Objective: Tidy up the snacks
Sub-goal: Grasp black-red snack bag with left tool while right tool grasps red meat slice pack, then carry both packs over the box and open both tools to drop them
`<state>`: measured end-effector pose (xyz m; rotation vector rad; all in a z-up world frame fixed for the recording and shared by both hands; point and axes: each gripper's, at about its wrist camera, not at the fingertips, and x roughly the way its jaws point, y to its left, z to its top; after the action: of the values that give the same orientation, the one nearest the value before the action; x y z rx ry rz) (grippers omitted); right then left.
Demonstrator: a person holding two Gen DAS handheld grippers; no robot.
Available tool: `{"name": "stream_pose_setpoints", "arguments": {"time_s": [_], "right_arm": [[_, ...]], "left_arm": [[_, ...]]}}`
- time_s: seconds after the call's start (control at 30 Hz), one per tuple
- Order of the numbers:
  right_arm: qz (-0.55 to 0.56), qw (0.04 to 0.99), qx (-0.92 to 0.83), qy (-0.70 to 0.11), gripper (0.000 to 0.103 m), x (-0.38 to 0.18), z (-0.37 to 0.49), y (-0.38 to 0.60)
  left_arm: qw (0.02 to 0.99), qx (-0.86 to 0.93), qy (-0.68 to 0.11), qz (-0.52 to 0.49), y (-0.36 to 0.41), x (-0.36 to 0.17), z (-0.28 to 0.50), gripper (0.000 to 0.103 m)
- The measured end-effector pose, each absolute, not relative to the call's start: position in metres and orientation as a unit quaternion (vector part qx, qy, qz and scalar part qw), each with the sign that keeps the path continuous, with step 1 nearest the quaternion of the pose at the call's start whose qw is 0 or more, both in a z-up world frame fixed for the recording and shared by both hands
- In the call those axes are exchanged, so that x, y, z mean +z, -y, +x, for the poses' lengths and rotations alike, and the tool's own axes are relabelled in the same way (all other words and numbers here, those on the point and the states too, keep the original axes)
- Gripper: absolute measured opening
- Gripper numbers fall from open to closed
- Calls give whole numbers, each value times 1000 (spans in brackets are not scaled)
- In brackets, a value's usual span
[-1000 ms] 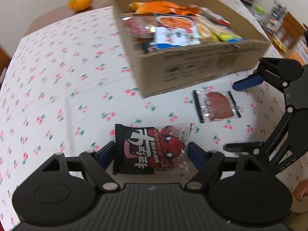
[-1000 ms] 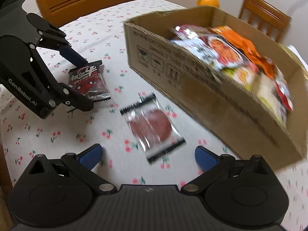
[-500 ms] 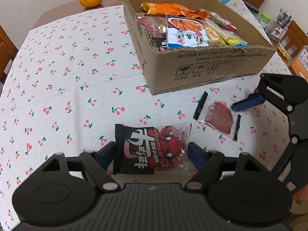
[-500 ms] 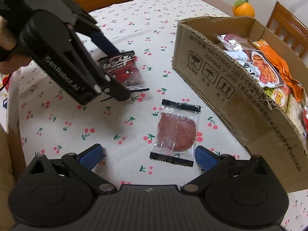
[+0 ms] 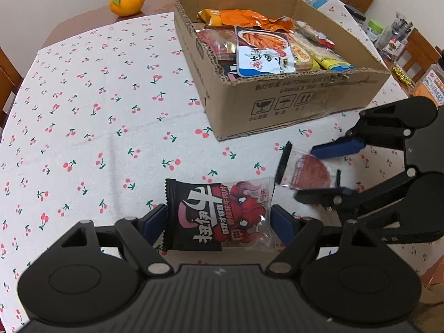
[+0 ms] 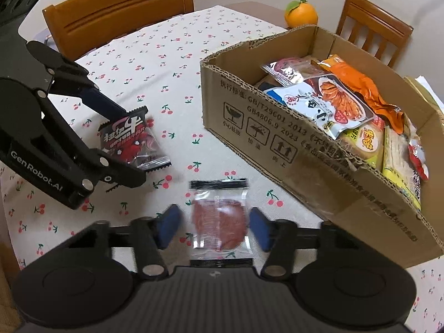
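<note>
Meat packet (image 6: 219, 217) lies between right gripper's (image 6: 212, 229) open, untouching jaws; left gripper (image 5: 219, 222), 9 o'clock, clamps black packet (image 5: 219, 216).

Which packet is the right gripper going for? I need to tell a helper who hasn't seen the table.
Find the cardboard box on the cherry-print tablecloth. Before its printed side lies a clear packet, between the right gripper fingers. It shows a reddish-brown meat slice, unlike the neighbouring black-and-red packet.

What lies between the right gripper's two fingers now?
The clear meat packet lies flat on the tablecloth between the open right gripper fingers, with gaps on both sides. The right wrist view shows it.
</note>
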<state>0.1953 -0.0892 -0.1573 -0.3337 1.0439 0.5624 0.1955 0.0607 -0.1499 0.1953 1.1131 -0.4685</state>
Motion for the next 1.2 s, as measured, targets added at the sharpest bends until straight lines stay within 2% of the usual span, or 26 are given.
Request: {"name": "stream_pose_setpoints", "arguments": {"time_s": [0.3,0.63,1.0,1.2], "right_arm": [[-159,819,244,-495,50,-154,191,85],[-145,824,235,-496,51,-121,183,98],[-143,863,199,-442,51,-60,204,132],[-146,878,176,-420,51,-53,240,147]], "left_arm": [[813,-240,-519,105,-60,-140,193,74],[814,-259,-507,119,-65,-112,184,73],[818,-280,-485,130,-61,-83,175,73],[820,-284,-482,122,-55,-80,175,73]]}}
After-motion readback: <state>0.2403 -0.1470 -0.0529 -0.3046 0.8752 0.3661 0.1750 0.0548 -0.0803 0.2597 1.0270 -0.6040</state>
